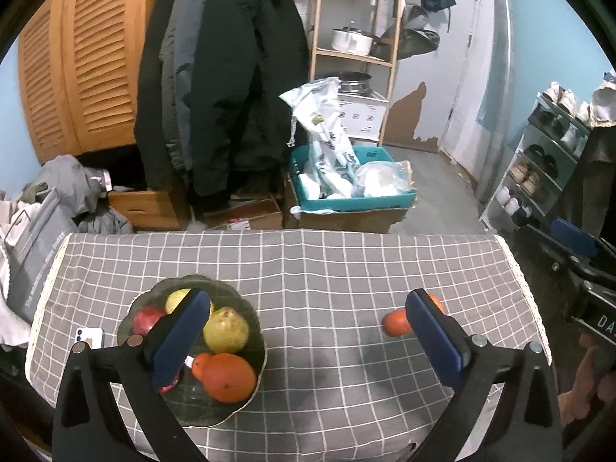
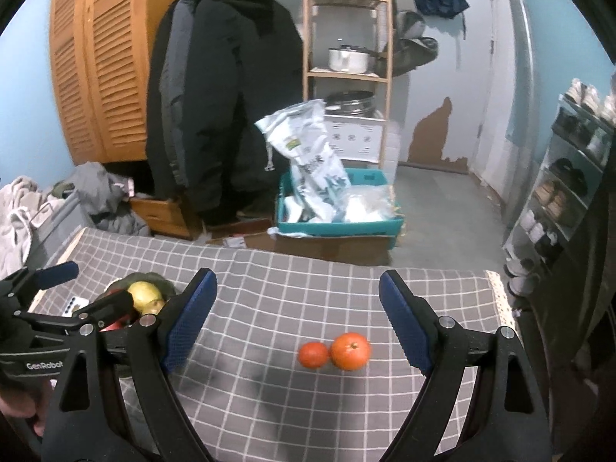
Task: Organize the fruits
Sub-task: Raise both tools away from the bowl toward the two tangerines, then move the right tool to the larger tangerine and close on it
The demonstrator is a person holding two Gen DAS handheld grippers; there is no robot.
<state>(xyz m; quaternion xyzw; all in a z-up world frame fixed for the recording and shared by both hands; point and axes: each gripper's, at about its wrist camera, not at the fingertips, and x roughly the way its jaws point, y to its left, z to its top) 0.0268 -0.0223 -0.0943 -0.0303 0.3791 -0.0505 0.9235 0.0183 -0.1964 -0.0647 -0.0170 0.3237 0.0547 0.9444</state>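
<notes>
A dark green bowl (image 1: 204,408) sits at the table's left, holding a large orange (image 1: 229,377), a small orange (image 1: 200,364), a pear (image 1: 226,329), a yellow fruit (image 1: 177,298) and a red apple (image 1: 148,317). Two loose oranges lie side by side at the table's right, a smaller one (image 2: 313,354) and a bigger one (image 2: 351,350). My left gripper (image 1: 308,300) is open and empty above the table, with its left finger over the bowl. My right gripper (image 2: 298,281) hangs open above the two oranges, touching neither.
A grey checked cloth (image 1: 327,269) covers the table. A white phone (image 1: 89,337) lies left of the bowl. Beyond the far edge are a teal crate (image 1: 346,196) of bags, hanging dark coats (image 1: 223,77) and a wooden shelf (image 1: 354,50). A shoe rack (image 1: 539,165) stands to the right.
</notes>
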